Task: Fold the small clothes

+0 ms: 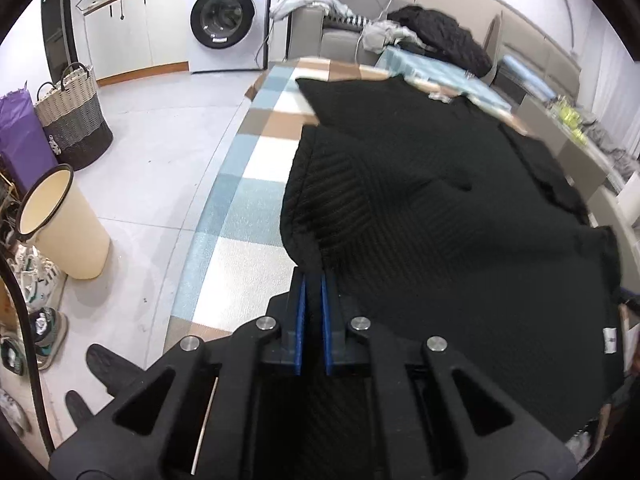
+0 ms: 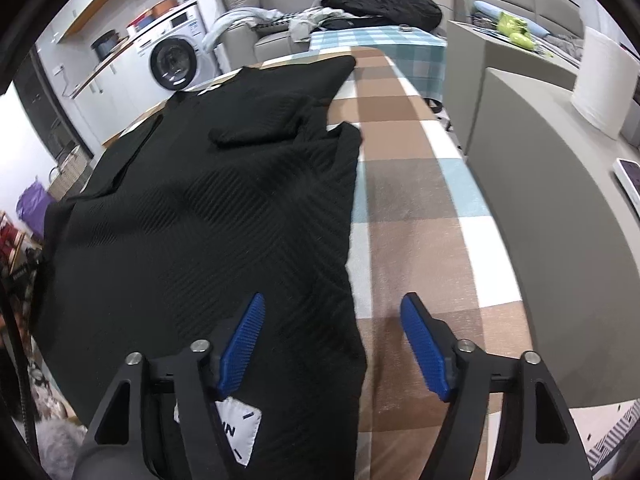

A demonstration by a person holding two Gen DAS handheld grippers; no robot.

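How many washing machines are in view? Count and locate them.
1. The washing machine stands against the far wall beside the white cabinets, beyond the checked table; both wrist views show it. Others may be hidden.

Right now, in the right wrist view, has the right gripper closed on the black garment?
No, the right gripper stands open, its blue pads apart, straddling the right edge of the black garment without pressing on it.
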